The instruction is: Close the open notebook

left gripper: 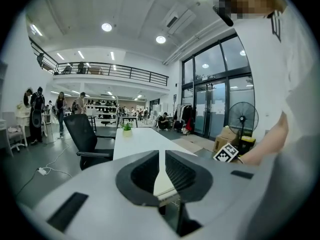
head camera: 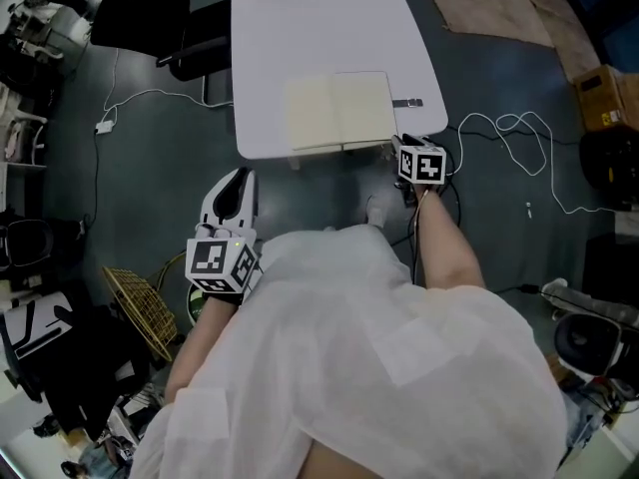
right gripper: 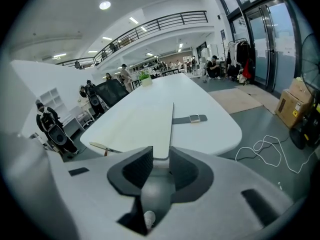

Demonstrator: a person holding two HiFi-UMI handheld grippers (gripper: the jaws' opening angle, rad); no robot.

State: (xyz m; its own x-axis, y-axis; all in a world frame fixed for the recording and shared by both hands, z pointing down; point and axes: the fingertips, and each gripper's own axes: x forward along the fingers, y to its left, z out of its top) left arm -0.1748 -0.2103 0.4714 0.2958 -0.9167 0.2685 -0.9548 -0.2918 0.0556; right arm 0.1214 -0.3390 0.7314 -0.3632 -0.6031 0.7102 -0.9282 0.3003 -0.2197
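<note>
An open notebook (head camera: 339, 111) with cream pages lies flat near the front edge of the white table (head camera: 319, 28). Its dark strap with a metal clasp (head camera: 407, 103) sticks out to the right. My right gripper (head camera: 401, 145) is at the notebook's near right corner. In the right gripper view its jaws (right gripper: 161, 151) stand apart, with the page's corner (right gripper: 161, 143) just at the gap and no pad pressing on it. My left gripper (head camera: 238, 178) hangs below the table's front edge, well short of the notebook. Its jaws (left gripper: 161, 154) are almost together and hold nothing.
A black office chair (head camera: 140, 13) stands left of the table. White cables (head camera: 509, 133) snake over the grey floor at the right, near a cardboard box (head camera: 607, 98). A wire basket (head camera: 140, 302) sits on the floor at the lower left. A small plant (right gripper: 145, 77) marks the table's far end.
</note>
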